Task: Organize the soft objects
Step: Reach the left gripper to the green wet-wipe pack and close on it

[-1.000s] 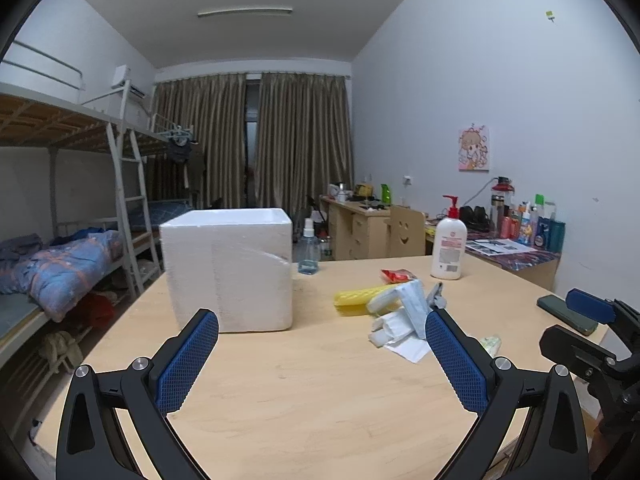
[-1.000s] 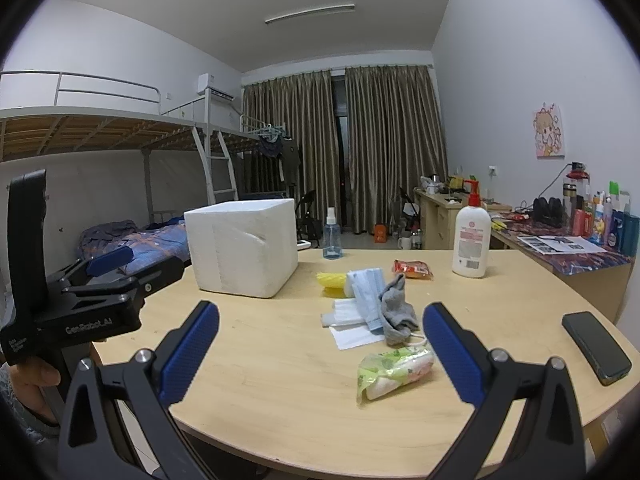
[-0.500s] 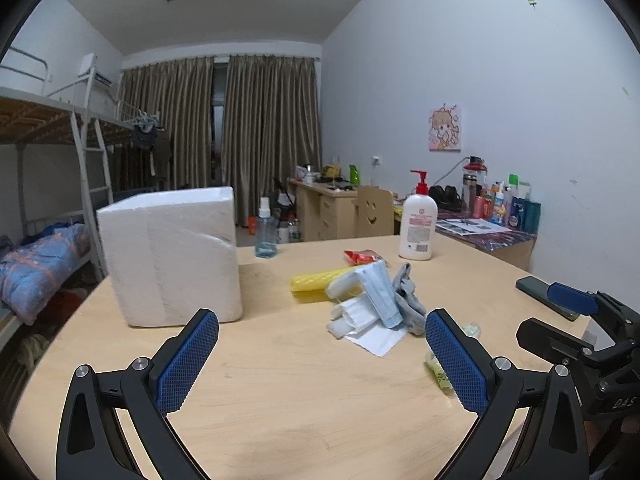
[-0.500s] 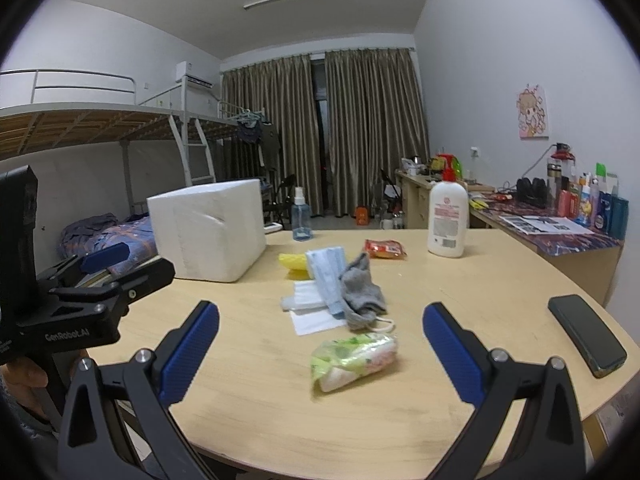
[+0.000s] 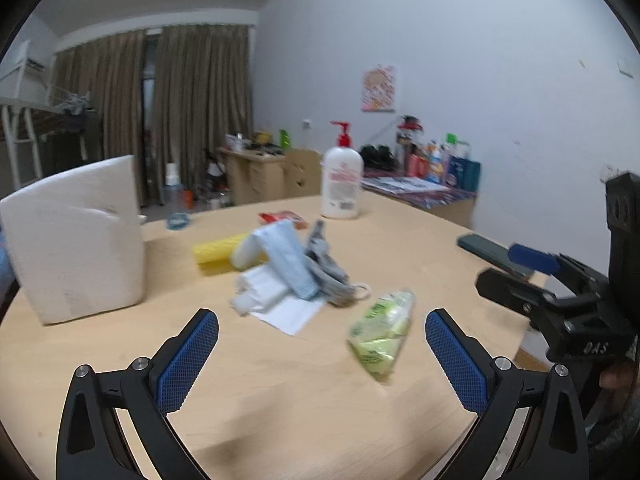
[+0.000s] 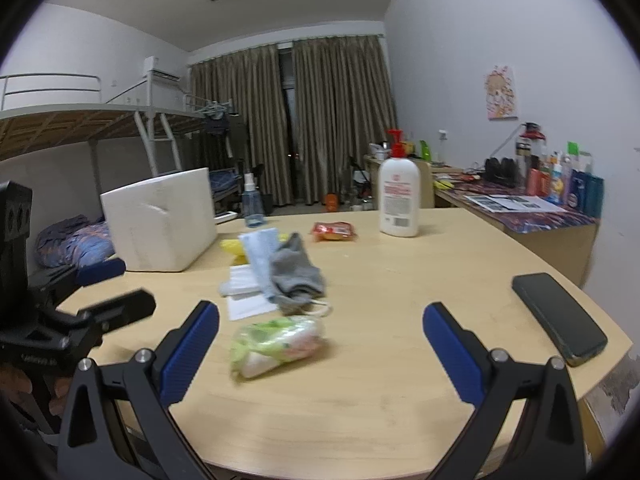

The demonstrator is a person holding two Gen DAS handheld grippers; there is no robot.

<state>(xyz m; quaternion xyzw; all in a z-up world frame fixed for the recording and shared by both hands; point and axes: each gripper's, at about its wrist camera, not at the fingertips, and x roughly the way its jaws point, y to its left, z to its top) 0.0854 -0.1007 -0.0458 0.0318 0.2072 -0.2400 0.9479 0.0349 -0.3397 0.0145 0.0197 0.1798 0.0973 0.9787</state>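
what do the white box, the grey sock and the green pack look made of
Box: looks like foam, matte white with a grainy face and a dent near the top edge. Sock: soft knit fabric, grey, lying limp and creased. Pack: seemingly thin plastic film, glossy and crinkled, likely wet wipes, though blur hides the print.

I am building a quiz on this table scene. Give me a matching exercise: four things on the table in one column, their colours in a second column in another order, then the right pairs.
Things:
1. soft wipes packet
2. crumpled sock
3. tall plastic pump bottle
4. flat slab phone

Colours:
A. white with a red pump
B. black
C. light green
D. grey

Pairs: 1-C, 2-D, 3-A, 4-B
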